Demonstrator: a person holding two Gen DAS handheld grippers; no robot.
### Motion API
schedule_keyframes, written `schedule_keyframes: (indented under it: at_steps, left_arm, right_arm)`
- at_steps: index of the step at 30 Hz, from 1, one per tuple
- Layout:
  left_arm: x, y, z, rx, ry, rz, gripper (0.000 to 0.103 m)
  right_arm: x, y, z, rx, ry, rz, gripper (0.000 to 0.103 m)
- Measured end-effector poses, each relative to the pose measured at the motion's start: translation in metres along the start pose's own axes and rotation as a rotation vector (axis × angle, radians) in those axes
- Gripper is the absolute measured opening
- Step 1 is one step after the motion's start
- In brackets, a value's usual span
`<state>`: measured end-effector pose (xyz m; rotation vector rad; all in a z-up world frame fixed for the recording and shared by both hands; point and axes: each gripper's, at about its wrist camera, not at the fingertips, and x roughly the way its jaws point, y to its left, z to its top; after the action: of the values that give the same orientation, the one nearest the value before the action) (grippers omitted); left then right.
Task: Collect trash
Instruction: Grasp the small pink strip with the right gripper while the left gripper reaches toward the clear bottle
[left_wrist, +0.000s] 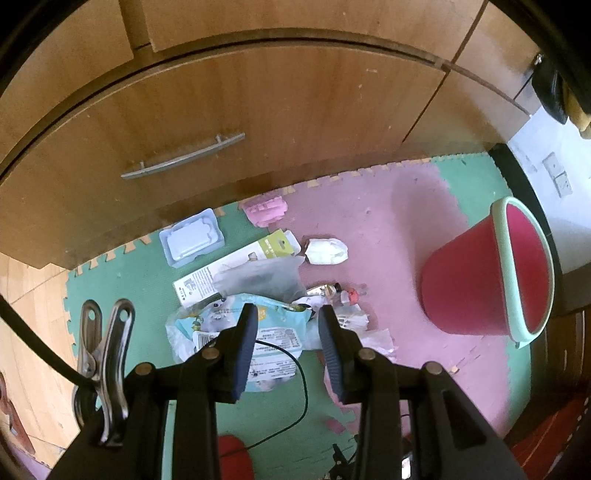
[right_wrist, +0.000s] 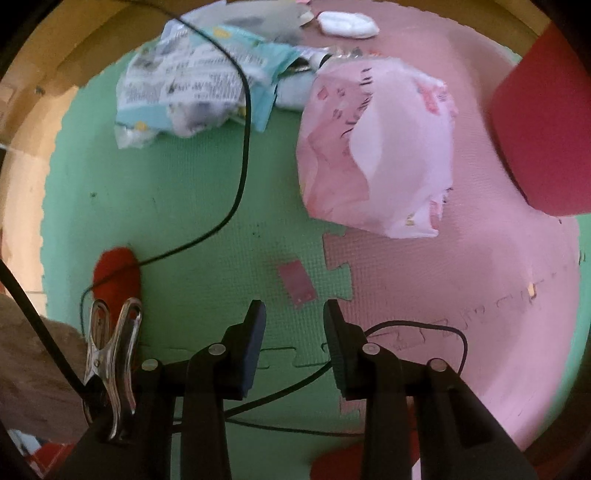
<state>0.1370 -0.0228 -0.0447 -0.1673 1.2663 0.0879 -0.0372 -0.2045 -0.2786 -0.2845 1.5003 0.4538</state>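
Trash lies in a heap on the foam mat (left_wrist: 399, 221): a light-blue snack bag (left_wrist: 273, 321), a long white carton (left_wrist: 236, 260), a clear blue tray (left_wrist: 192, 238), a crumpled white tissue (left_wrist: 327, 251) and a small bottle (left_wrist: 325, 290). My left gripper (left_wrist: 288, 326) hangs open just above the snack bag, with nothing between its pads. A red bin (left_wrist: 476, 273) with a pale rim stands to the right. In the right wrist view a pink plastic bag (right_wrist: 376, 147) lies ahead. My right gripper (right_wrist: 293, 314) points down at the mat, open and empty, near a small pink strip (right_wrist: 297, 284).
A wooden cabinet with a metal handle (left_wrist: 183, 157) borders the mat at the back. A thin black cable (right_wrist: 242, 147) trails across the green tiles. A red slipper (right_wrist: 118, 273) lies at the left. The bin's side (right_wrist: 543, 122) and the snack bag (right_wrist: 199, 85) show further off.
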Motion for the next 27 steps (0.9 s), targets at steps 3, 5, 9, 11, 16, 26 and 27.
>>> schedule_keyframes:
  at_steps: [3, 5, 9, 11, 16, 26, 27]
  left_arm:
    - [0.009, -0.003, -0.003, 0.019, 0.015, 0.018, 0.035]
    - [0.016, -0.005, -0.006, 0.030, 0.023, 0.038, 0.035]
    - [0.040, -0.009, -0.012, 0.070, 0.042, 0.058, 0.035]
    - [0.055, -0.011, -0.014, 0.090, 0.066, 0.061, 0.035]
    - [0.093, -0.017, -0.017, 0.130, 0.133, 0.063, 0.035]
    - [0.130, -0.037, -0.020, 0.124, 0.213, -0.009, 0.035]
    - [0.133, -0.040, -0.019, 0.116, 0.219, -0.019, 0.035]
  right_arm:
    - [0.013, 0.002, 0.000, -0.008, 0.006, -0.023, 0.033]
    - [0.023, 0.004, 0.000, -0.019, 0.014, -0.041, 0.033]
    - [0.040, 0.006, 0.002, -0.006, 0.022, -0.038, 0.033]
    - [0.046, 0.005, 0.001, 0.011, 0.037, -0.033, 0.033]
    - [0.058, -0.004, -0.012, 0.047, 0.062, 0.005, 0.017]
    - [0.030, -0.040, -0.022, 0.166, 0.010, 0.119, 0.016]
    - [0.026, -0.044, -0.023, 0.183, 0.009, 0.130, 0.016]
